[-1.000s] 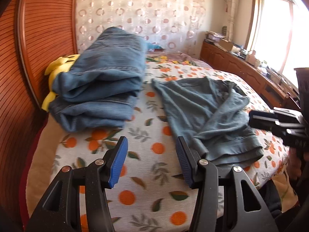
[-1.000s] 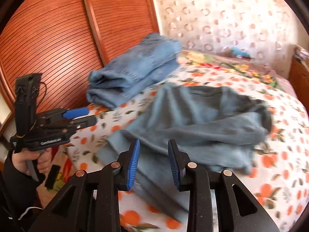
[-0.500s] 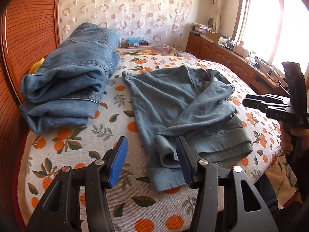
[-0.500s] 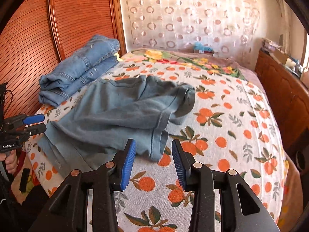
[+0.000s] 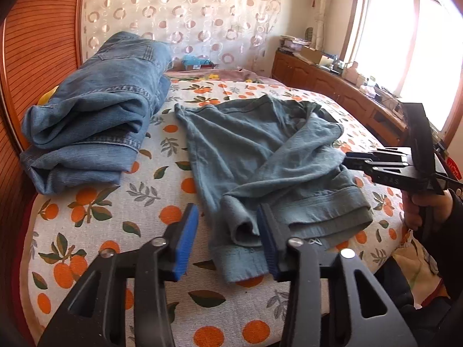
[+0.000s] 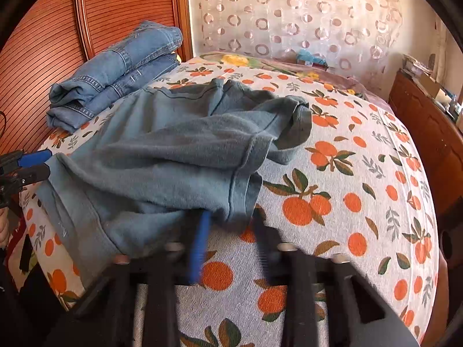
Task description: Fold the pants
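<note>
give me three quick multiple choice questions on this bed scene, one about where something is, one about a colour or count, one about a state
1. Where do the folded jeans lie?
A. by the wooden headboard
B. on the window cabinet
C. on the floor

2. What fruit print is on the bedspread?
A. red cherries
B. oranges
C. yellow lemons

3. How are the grey-blue pants right now?
A. neatly folded in a stack
B. hanging from a gripper
C. lying loose and rumpled on the bed

Answers:
1 A, the jeans sit at the bed's edge next to the headboard.
2 B, orange fruits with green leaves cover the cloth.
3 C, the pants lie spread and creased; the left gripper and the right gripper have open jaws near the hems, holding nothing.
</note>
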Tool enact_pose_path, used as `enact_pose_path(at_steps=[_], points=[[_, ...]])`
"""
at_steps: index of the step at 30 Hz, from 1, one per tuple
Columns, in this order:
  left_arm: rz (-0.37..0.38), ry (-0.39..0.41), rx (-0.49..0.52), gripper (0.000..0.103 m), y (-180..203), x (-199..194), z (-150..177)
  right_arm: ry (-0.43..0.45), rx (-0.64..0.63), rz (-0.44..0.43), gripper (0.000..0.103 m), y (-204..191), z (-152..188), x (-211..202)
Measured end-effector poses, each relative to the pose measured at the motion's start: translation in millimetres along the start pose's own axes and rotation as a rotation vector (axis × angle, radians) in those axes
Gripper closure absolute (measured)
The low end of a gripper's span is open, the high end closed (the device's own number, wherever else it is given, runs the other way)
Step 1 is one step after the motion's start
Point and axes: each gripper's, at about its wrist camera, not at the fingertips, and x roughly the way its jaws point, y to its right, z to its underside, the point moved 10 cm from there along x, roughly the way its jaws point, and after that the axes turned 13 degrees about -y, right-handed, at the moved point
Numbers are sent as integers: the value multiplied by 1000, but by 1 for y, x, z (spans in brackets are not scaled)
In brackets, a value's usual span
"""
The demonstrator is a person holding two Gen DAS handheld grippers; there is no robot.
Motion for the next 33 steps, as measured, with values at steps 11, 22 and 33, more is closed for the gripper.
enact_pose_path(at_steps=[11,22,33], points=[[35,-5,20,85,8,5,1,89,-24,1,99,13,-15,-20],[89,32,6,95,13,-9,0,211,-132,38,99,-13,-76,-48],[121,23,-58,95,1,-17,20,202,-238,-25,99,-73,-154,-3]])
